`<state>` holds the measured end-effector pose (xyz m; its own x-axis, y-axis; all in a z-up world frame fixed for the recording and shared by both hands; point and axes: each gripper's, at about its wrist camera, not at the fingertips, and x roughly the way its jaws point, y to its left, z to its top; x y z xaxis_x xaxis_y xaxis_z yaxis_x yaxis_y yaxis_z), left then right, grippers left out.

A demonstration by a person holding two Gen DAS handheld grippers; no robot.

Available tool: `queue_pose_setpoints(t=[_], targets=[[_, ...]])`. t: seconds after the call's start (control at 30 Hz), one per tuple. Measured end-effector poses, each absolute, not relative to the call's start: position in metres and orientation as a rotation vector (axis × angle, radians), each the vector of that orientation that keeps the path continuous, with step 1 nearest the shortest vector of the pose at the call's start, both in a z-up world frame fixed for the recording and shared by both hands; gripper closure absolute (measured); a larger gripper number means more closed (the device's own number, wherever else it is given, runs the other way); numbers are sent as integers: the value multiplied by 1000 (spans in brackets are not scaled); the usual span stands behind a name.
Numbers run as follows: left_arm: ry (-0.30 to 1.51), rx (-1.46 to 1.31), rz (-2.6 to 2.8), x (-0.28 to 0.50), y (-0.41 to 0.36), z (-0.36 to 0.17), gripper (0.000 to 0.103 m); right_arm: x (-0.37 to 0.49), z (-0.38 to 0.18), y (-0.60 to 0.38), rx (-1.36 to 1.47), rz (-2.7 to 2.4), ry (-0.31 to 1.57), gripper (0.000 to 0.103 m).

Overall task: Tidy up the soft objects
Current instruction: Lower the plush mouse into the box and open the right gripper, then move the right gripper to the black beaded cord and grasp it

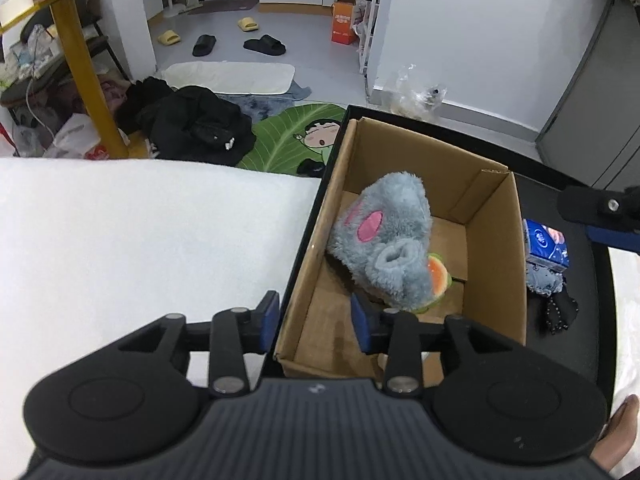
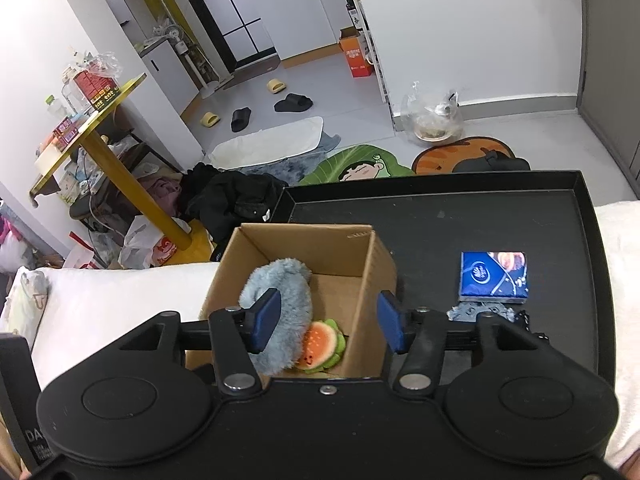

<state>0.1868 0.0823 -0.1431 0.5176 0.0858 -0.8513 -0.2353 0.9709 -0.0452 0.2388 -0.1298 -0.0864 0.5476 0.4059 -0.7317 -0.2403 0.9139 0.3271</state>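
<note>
The cardboard box point(image 1: 404, 240) stands on the black tray point(image 1: 576, 320) at centre frame, holding the grey plush toy point(image 1: 384, 240) with the watermelon plush point(image 1: 438, 276) tucked under its lower right. The left gripper point(image 1: 316, 322) is spread wide and empty, straddling the box's near-left wall. The right gripper point(image 2: 326, 320), jaws apart, hovers over the box opening, the plush just beside its left finger. A blue tissue pack point(image 2: 493, 278) lies on the tray to the right.
</note>
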Motion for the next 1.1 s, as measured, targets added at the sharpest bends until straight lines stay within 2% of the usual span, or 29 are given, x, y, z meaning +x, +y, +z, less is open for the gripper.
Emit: queue_pose_setpoints(t=[0.1, 0.2, 0.3, 0.5, 1.1], targets=[[1024, -152, 194, 191, 80, -142, 57, 239, -87, -140, 208, 387, 917, 47], [1021, -133, 203, 192, 79, -140, 55, 241, -88, -153, 239, 390, 930, 47], [1029, -101, 190, 196, 72, -138, 54, 243, -88, -165, 231, 375, 929, 42], [1050, -25, 182, 200, 59, -141, 52, 248, -93, -193, 236, 350, 930, 37], [1055, 116, 225, 214, 38, -143, 50, 260, -147, -250, 260, 304, 1044, 36]])
